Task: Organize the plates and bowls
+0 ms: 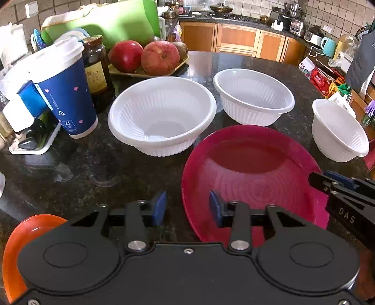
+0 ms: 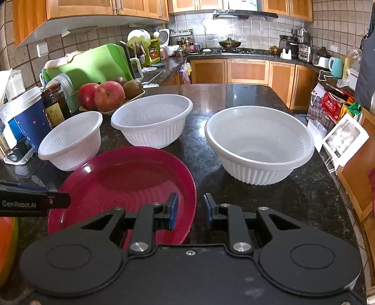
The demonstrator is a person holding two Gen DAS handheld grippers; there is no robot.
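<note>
Domestic kitchen, in everyday use.
Wooden cabinets [image 2: 248, 70] ran below a tiled wall [image 2: 234, 30], with a gas hob [image 2: 243, 50] carrying a pan [image 2: 229, 43] under an extractor hood [image 2: 243, 15]. A dark granite worktop [image 2: 234, 93] held a fruit tray [image 2: 112, 96], a dish rack [image 2: 145, 49], a green chopping board [image 2: 93, 63] and a jar [image 2: 55, 103].

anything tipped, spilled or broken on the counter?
Nothing stands out. Three white bowls sit upright and empty, apart from each other; the red plate lies flat on the counter. No spills or cracks visible.
</note>
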